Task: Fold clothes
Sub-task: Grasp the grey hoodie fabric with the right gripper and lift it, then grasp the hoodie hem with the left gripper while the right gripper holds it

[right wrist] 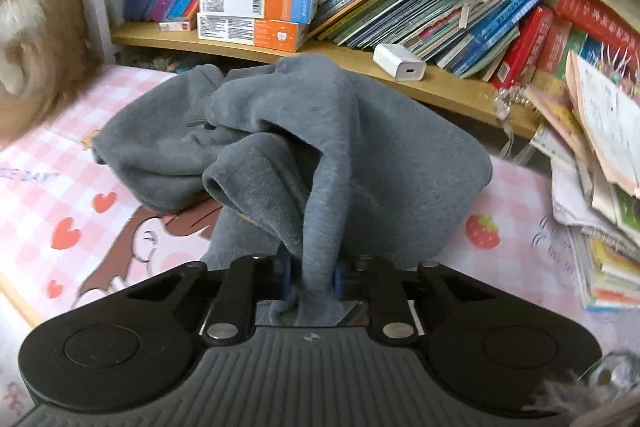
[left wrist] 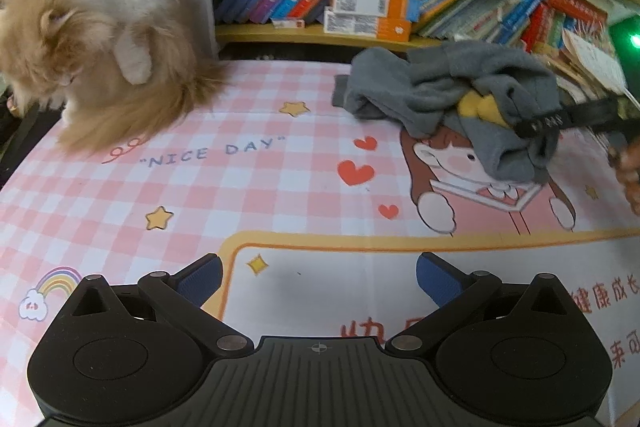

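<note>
Right wrist view: our right gripper (right wrist: 312, 281) is clamped on a fold of the grey garment (right wrist: 304, 131), which sits crumpled near the back right of the pink checked mat (left wrist: 200, 195), below the bookshelf (right wrist: 460, 87). Left gripper (left wrist: 318, 277) hangs released over the mat's front edge, holding nothing. We'd lift and shake the garment flat first, keeping clear of the cat (left wrist: 92, 39) at the back left corner.

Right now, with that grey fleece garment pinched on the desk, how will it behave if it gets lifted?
The grey fleece garment will probably hang limp, since it already drapes in soft folds. It looks light. Crumpled, it may stay bunched, with loose ends dragging across the pink checked mat.
</note>
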`<state>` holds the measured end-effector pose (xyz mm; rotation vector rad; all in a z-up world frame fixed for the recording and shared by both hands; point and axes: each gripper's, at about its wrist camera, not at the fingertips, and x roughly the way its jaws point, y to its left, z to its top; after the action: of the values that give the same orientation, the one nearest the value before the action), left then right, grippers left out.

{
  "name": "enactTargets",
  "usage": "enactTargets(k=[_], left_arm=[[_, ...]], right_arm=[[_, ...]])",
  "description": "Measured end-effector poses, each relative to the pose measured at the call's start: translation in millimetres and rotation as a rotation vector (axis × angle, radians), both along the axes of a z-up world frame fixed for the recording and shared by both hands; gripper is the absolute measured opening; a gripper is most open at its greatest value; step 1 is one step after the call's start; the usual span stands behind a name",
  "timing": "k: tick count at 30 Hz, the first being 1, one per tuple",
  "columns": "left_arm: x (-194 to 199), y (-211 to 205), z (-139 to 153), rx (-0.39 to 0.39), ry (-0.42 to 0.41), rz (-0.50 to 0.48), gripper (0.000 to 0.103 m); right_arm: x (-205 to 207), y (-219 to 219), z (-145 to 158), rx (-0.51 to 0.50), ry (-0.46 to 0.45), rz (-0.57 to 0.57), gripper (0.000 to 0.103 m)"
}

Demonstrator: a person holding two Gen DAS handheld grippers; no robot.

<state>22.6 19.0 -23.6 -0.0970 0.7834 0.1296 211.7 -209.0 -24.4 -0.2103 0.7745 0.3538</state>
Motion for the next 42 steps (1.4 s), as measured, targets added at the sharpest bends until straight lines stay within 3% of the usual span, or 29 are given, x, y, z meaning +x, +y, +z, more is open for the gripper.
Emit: enactTargets(k=[7,10,14,19,26,33,38,42], left_arm=[[-3,15,6,-0.034,-0.034,0.007,0.103],[-7,24,10,-0.031,-0.059,0.018,0.103],[-17,47,19,-0.026,-0.105,0.081,0.103],[-39,82,23,-0.063,-0.128,0.172,0.103],[-73,130,24,-0.154,-0.151,0.252,0.103],[-95,157,29,-0.191,-0.207,0.249,0.103],[-103,167,23,-0.230,-0.212,0.242,0.103],[-103,173,17,-0.282,-0.209,0.218,0.103]], right_arm=[[-63,14,3,0.195,0.167,0.066,0.015],[-96,28,-1,0.331,0.275,0.072,0.015],[-127,53,-7,0.501,0.410,0.053,0.015],[-155,86,0,0.628,0.479,0.059,0.013],[-158,115,44,0.750,0.407,0.042,0.012],[-155,121,129,0.933,0.211,0.041,0.011],[-184,70,160,1.006,0.057,-0.041,0.011],[-235,5,132,0.895,0.018,-0.215,0.011]])
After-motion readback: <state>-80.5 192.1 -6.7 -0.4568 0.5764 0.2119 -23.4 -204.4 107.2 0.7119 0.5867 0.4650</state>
